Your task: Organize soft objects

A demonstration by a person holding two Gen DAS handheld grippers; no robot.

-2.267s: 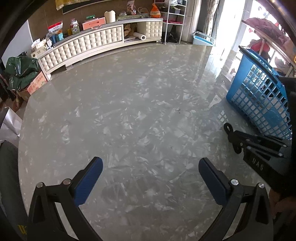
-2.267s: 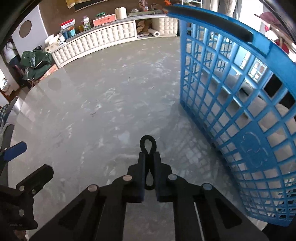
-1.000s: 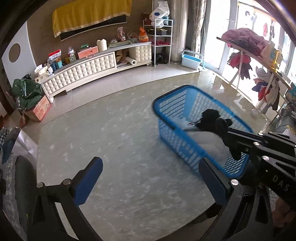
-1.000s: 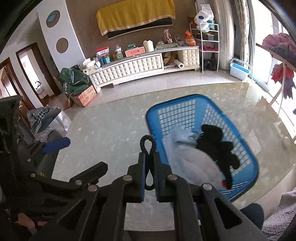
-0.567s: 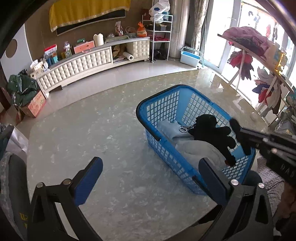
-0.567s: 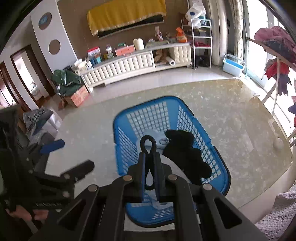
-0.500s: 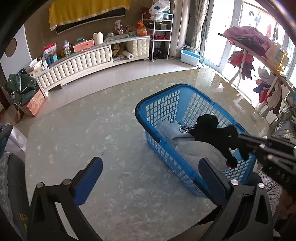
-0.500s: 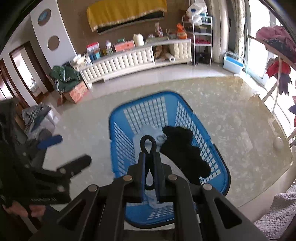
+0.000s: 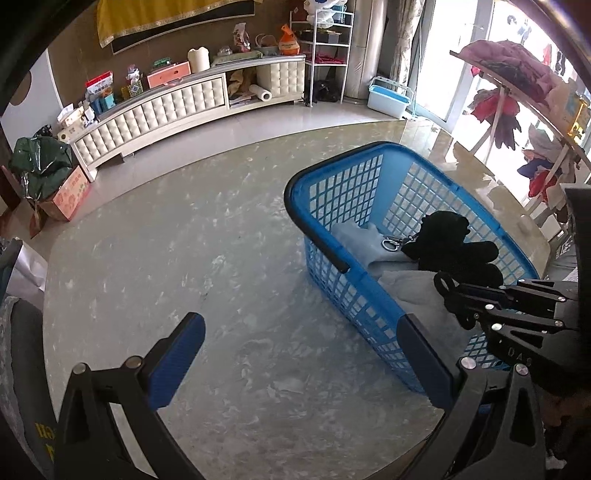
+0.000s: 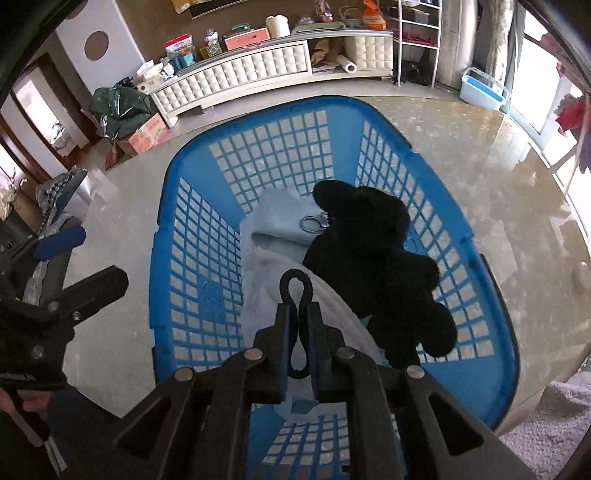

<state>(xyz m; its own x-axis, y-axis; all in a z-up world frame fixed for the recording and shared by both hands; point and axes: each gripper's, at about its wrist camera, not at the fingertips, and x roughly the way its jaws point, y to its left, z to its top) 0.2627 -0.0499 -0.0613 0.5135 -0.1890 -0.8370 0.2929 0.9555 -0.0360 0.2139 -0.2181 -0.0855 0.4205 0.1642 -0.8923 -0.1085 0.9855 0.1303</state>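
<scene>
- a long white tufted cabinet [image 9: 159, 110] stands against the brown far wall; boxes, a pink case [image 9: 168, 69] and a cream jug [image 9: 198, 60] sit on top; a paper roll [image 9: 260, 96] lies in its open shelf
- a yellow cloth [image 9: 162, 14] hangs above it
- a green bag [image 9: 40, 166] sits on a cardboard box [image 9: 70, 194], left of the cabinet
- a white wire shelf [image 9: 327, 48] stands right of the cabinet; a pale blue tub [image 9: 389, 96] rests on the floor near it
- a rack [image 9: 517, 85] of clothes stands by the bright window
- the marble table [image 9: 184, 258] is glossy
</scene>
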